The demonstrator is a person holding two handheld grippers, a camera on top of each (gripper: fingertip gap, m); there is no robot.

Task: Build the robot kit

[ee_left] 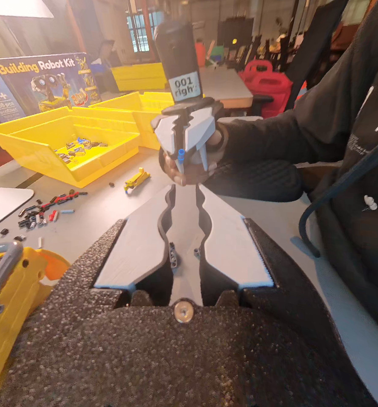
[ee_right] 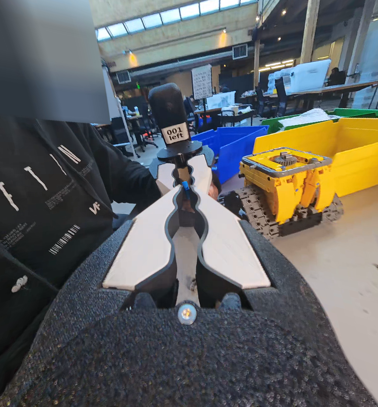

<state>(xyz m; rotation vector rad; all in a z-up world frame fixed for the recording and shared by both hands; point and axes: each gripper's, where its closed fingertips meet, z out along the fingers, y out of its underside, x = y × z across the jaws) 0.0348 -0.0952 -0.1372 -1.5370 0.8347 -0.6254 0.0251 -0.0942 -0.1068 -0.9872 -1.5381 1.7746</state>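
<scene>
Right gripper [ee_right: 185, 187]: claw pressed in on a small blue pin [ee_right: 186, 185], pinched right at the fingertips. Pin roughly upright, held up above the table [ee_left: 84, 231], touching nothing else.

Left gripper [ee_left: 185, 187]: claw spread a little, tips apart, nothing between them. Pointed straight at the right gripper, tip to tip, very near but not gripping the pin. In the left wrist view, pin seen above the left tips, not in their gap. Hand [ee_left: 183, 174] under the right gripper, wrapped on its handle; black sleeve [ee_left: 293, 132] behind it.

On the table below the left fingers: a short dark beam [ee_left: 172, 253] and a small grey connector [ee_left: 196, 251], near each other, not touching.

Left side in the left wrist view: scatter of loose black, red and grey pieces [ee_left: 40, 211]; small yellow sub-assembly [ee_left: 137, 178] lying alone beyond them; yellow bin [ee_left: 108, 167] behind, a few dark and blue parts inside; printed kit box [ee_left: 44, 81] standing behind that bin; flat white sheet or board [ee_left: 3, 202] at the left edge, unclear which.

Right wrist view: yellow tracked robot model [ee_right: 289, 187] on the table just right of the grippers, gear on top, black treads at its base. Blue bin [ee_right: 232, 141], a second yellow bin [ee_right: 359, 154] and green bin [ee_right: 359, 112] behind it.
</scene>
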